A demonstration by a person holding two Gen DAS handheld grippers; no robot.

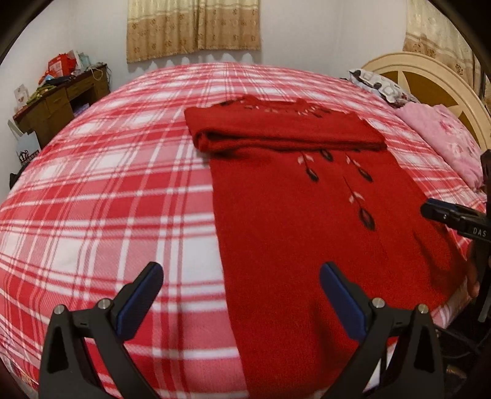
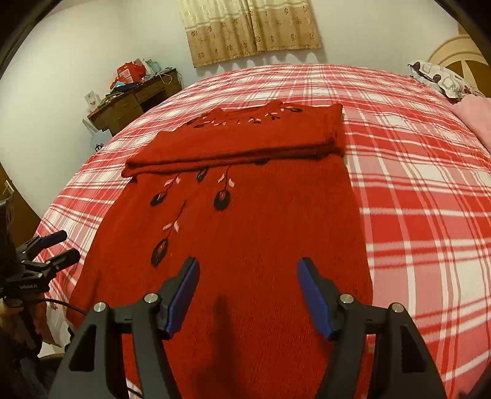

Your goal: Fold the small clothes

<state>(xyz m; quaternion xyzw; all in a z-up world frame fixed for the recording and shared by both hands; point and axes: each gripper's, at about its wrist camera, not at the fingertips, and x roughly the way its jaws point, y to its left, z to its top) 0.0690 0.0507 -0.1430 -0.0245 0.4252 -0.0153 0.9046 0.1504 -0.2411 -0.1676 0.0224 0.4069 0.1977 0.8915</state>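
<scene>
A red knit sweater (image 1: 307, 233) with black and pink embroidered leaves lies flat on the plaid bed, its sleeves folded across the chest in a band (image 1: 285, 135). It also shows in the right wrist view (image 2: 251, 233). My left gripper (image 1: 241, 276) is open and empty, hovering above the sweater's lower left edge. My right gripper (image 2: 248, 270) is open and empty above the sweater's lower middle. The right gripper shows at the left wrist view's right edge (image 1: 451, 218); the left gripper shows at the right wrist view's left edge (image 2: 58, 248).
The bed has a red and white plaid blanket (image 1: 107, 199). Pillows (image 1: 442, 138) and a cream headboard (image 1: 429, 79) are at the right. A cluttered wooden desk (image 1: 58, 101) stands by the far left wall. Curtains (image 1: 193, 27) hang behind.
</scene>
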